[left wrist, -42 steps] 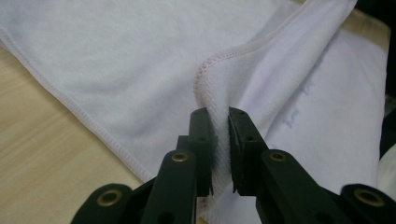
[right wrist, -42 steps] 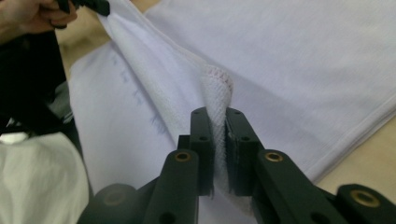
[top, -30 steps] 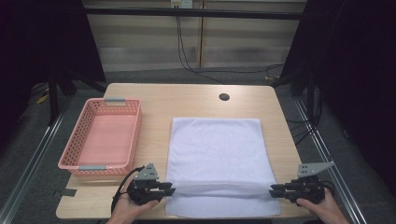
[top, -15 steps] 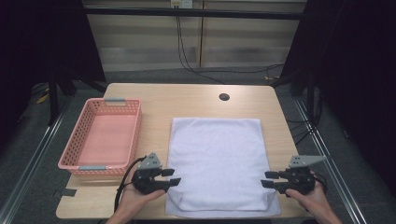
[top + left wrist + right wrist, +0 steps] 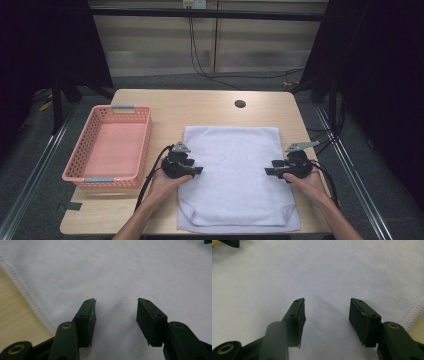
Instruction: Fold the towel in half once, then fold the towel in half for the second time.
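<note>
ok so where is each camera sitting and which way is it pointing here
High view: above the person's side of the table, looking forward and down at the towel and basket; both forearms, left gripper and right gripper show.
Left gripper view: rides the left gripper, looking along its open jaws at the towel's hemmed edge and bare table.
Right gripper view: rides the right gripper, open jaws over the towel.
Shared: all three see the white towel.

Left tongs (image 5: 196, 170) and right tongs (image 5: 270, 171) gape, pointing inward.
</note>
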Motion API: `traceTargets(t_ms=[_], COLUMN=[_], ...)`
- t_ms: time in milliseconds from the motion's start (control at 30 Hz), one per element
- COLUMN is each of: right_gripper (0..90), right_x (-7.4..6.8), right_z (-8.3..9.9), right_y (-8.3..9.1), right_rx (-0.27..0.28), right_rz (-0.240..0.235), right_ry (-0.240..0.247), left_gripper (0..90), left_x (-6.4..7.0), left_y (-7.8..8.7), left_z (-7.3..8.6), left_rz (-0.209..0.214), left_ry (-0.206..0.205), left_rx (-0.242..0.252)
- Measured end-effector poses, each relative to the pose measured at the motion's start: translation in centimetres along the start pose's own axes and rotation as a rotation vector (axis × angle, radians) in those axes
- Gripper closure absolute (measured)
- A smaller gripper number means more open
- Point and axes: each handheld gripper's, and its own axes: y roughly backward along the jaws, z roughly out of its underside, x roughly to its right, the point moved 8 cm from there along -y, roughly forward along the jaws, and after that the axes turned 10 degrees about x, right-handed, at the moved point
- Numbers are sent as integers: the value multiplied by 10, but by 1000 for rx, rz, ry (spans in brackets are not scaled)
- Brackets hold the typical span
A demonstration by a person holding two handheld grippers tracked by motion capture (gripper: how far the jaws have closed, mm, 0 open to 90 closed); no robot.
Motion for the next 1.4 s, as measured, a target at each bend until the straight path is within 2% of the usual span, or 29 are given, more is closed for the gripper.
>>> traceTargets(t_ms=[33,133,167,233,267,333,400,467,533,567,700,767,800,867,900,967,1033,1100,1133,1167,1200,1233,1267,1300,1333,1367,1400], right_gripper=[476,467,463,464,464,466,467,467,468,471,485,484,484,484,483,482,484,471,460,460,462,461,460,459,448,421,415], right_x=[4,5,5,2,1,-3,-9,-15,-20,-22,-27,-32,-35,-45,-50,-57,-59,-54,-48,-39,-31,-19,-12,-2,9,22,29], right_z=[0,-2,-1,1,2,6,11,16,22,25,36,41,44,52,55,59,59,54,49,41,33,22,16,10,4,-2,-4], right_y=[-4,-6,-6,-4,-3,0,6,11,17,21,35,41,44,53,56,60,61,58,56,55,54,54,52,50,47,43,40], right_rx=[-5,-16,-16,-26,-32,-31,-31,-43,-45,-58,-67,-75,-79,-97,-103,-116,-119,-81,-60,-33,3,36,42,48,60,66,69], right_rz=[28,20,17,19,19,10,-4,-14,-28,-37,-66,-68,-65,-84,-95,-116,-112,-107,-91,-56,-36,-11,3,19,48,89,98], right_ry=[14,19,26,30,35,32,33,37,51,43,38,47,45,51,48,49,51,33,27,29,21,16,15,11,18,19,17], left_gripper=[510,524,535,558,558,560,594,594,594,594,593,594,594,605,608,613,534,500,490,483,481,480,478,460,456,467,460], left_x=[0,0,0,2,4,12,17,24,33,38,52,62,65,72,74,77,70,59,52,44,34,29,20,14,7,4,3], left_y=[0,4,5,6,8,14,20,26,30,33,39,45,49,57,60,64,62,57,53,49,44,40,36,32,28,26,24], left_z=[0,3,3,5,7,11,17,22,26,28,34,39,42,48,50,51,45,31,25,19,12,8,5,2,-1,-2,-3], left_rz=[7,20,22,8,6,28,37,55,74,72,111,138,160,192,203,205,158,119,103,71,59,55,41,56,67,45,42], left_ry=[8,-21,-11,-24,-26,-39,-48,-22,-26,-29,-13,-46,-42,-4,-8,-28,-56,-13,-9,-14,5,24,30,45,77,88,82], left_rx=[12,-5,11,7,2,-21,-23,-7,-29,-25,-48,-60,-74,-79,-91,-106,-89,-35,-27,-14,3,9,11,11,29,29,21])
